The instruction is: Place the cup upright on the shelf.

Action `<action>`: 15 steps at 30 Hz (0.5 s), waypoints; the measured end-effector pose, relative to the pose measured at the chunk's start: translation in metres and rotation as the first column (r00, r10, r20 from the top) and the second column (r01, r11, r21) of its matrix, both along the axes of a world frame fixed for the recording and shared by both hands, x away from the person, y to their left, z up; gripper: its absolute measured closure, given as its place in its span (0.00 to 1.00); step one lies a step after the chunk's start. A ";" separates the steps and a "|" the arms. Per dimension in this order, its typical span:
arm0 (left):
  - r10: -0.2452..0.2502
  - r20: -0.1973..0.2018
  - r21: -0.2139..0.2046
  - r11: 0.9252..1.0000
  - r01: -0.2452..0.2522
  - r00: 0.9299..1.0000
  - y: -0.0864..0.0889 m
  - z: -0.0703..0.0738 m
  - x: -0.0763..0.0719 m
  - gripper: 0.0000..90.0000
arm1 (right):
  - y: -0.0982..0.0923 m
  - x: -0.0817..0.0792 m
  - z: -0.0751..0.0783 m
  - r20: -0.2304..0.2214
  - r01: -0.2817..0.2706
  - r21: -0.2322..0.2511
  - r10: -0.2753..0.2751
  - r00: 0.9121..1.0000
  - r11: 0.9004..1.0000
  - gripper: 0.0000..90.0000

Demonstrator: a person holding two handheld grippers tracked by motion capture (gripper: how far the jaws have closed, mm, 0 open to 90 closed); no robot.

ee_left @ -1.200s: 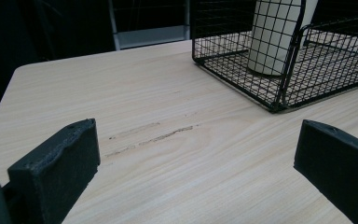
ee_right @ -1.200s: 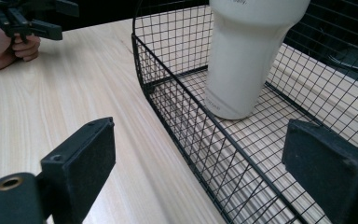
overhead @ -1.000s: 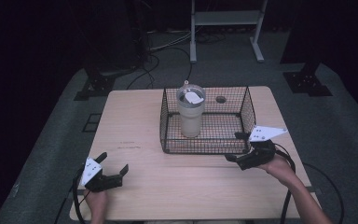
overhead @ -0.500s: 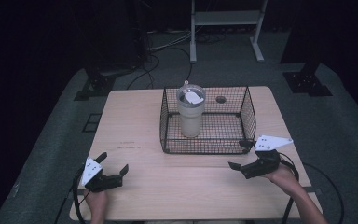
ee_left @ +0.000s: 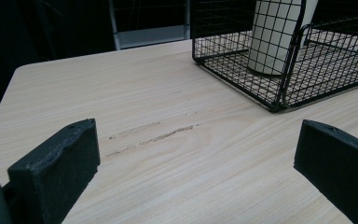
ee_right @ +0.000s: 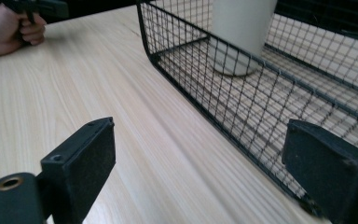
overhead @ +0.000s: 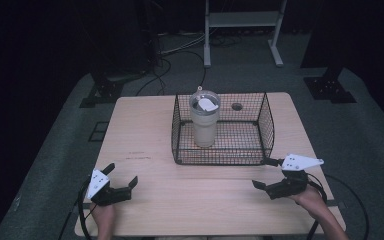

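Resting wide-jawed and empty on the desk (overhead: 180,200), the left claw (overhead: 120,179) and right claw (overhead: 269,174) flank the wire basket (overhead: 267,117). Judged best: approach the upright lidded tumbler (overhead: 204,120) from above, clearing the basket walls.

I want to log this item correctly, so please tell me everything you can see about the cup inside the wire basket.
The cup is a tall cream tumbler, narrower at the base, with a matte body that could be plastic or coated metal. It has a clear lid with a white flap on top. It stands upright on the floor of the black wire basket, in the left half, apart from the walls. Nothing else touches it. What it holds cannot be seen.
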State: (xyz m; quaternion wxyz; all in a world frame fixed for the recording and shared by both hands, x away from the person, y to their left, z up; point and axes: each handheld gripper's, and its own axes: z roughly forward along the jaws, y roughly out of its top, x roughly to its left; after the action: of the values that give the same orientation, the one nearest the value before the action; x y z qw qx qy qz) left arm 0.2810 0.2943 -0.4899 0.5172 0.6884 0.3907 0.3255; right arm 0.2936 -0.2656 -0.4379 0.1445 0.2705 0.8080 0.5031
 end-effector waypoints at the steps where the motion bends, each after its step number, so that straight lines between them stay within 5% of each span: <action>1: 0.000 0.000 0.000 1.000 0.000 1.000 0.000 0.000 0.000 0.00 | -0.002 -0.002 -0.004 -0.007 0.005 -0.004 -0.005 1.000 1.000 0.10; 15: 0.001 0.000 0.000 1.000 -0.001 1.000 0.000 0.000 0.000 0.00 | -0.012 -0.014 -0.023 -0.018 0.039 -0.019 -0.039 0.999 0.999 0.10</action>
State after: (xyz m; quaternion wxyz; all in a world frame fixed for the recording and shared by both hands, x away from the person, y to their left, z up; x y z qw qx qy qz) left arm 0.2812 0.2942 -0.4899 0.5170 0.6883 0.3912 0.3256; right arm 0.2797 -0.2772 -0.4606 0.1493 0.2894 0.8087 0.4899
